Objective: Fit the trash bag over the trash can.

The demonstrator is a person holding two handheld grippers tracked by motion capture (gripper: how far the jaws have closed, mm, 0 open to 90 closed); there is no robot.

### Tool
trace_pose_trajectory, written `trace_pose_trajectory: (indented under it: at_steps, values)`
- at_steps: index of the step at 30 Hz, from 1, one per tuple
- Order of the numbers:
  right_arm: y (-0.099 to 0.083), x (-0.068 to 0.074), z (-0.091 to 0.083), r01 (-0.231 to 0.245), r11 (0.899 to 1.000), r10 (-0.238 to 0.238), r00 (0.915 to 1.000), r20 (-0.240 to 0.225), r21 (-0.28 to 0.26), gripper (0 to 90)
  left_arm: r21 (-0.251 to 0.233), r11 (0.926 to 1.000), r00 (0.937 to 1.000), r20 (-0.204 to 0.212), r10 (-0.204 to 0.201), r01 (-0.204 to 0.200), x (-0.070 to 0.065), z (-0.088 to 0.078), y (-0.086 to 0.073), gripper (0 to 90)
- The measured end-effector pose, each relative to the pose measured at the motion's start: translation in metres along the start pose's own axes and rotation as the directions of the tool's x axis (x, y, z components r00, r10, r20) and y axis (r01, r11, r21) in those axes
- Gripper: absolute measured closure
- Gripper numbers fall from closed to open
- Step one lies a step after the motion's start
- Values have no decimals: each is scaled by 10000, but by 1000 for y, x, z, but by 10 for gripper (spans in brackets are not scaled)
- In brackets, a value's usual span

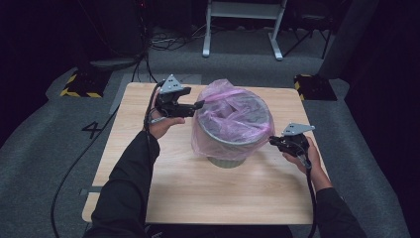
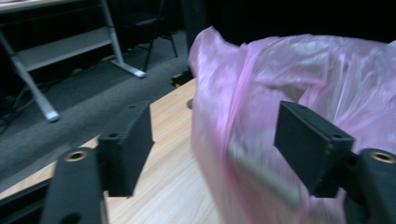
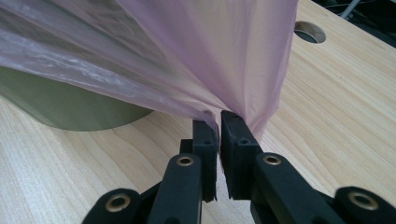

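While a painted "4" [image 1: 92,130] marks the floor at nine o'clock, the pink bag [image 1: 233,111] lines the bin [image 1: 227,159] at mid-worktop [image 1: 188,183]. Left claw [image 1: 198,105] stands apart beside the bag; right claw [image 1: 272,140] is clamped on its hem near the three o'clock edge.

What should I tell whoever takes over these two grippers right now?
Left gripper: jaws open, beside the pink bag, gripping nothing.
Right gripper: shut on the bag's hanging edge, low at the bin's side.
The grey bin stands mid-table, bag draped over its rim and bunched at the far side.
Done: bag in and mostly over the rim.
Left: probably regrip on the left and smooth it down.
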State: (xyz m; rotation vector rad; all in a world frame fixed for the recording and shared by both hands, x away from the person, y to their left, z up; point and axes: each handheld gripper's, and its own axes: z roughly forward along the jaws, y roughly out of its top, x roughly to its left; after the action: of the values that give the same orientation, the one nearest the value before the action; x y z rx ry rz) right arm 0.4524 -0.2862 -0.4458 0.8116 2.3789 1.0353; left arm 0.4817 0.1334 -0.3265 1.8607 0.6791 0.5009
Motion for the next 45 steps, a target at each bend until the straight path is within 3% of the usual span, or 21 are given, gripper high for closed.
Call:
trace_pose_trajectory:
  at_steps: [7,12,15,18,19,22,23,25,29,31,34,37,41,44,45]
  values:
    - [0,-1,3,139,9998,-139,9999,7,146,844,546,9985,9992,397,35,-57,3,27,11,443]
    - [0,-2,2,203,9996,-204,9998,39,216,839,1131,9936,9997,228,9,-35,5,47,12,455]
    - [0,-2,2,212,9995,-212,9998,18,221,840,1262,9919,9997,213,-147,119,8,54,12,525]
    - [0,-2,3,240,9994,-241,9997,21,235,841,1224,9924,9999,96,-98,85,10,58,11,679]
    - [0,-2,3,252,9994,-253,9997,31,249,841,1255,9921,9997,225,-90,61,11,60,11,717]
    - [0,-2,3,259,9994,-259,9997,4,244,843,1047,9939,9989,256,-381,352,14,61,11,789]
    - [0,-2,2,253,9994,-254,9997,8,254,843,793,9948,9966,466,-685,647,17,60,12,786]
    - [-1,-3,2,247,9994,-247,9997,-2,255,851,550,9932,9937,402,-1046,1024,23,58,12,748]
    - [-1,-2,1,382,9989,-384,9992,60,288,854,310,9897,9884,564,-1413,1397,31,56,12,737]
    - [-1,-3,0,390,9988,-392,9992,75,301,856,312,9869,9858,525,-1596,1581,33,56,12,731]
    - [0,-2,1,430,9986,-433,9990,94,298,863,627,9863,9875,298,-1548,1527,33,61,9,763]
    - [0,-1,1,477,9981,-483,9987,161,384,880,683,9812,9834,51,-1812,1804,37,63,6,779]
    - [1,-1,1,562,9976,-569,9982,172,405,897,1320,9693,9783,-270,-2056,2073,41,73,-3,775]
    - [2,-1,2,606,9971,-617,9979,211,464,899,1422,9594,9697,-162,-2437,2435,44,78,-9,765]
    - [3,-1,2,607,9970,-619,9978,237,479,899,1376,9524,9621,-195,-2721,2721,46,79,-11,757]
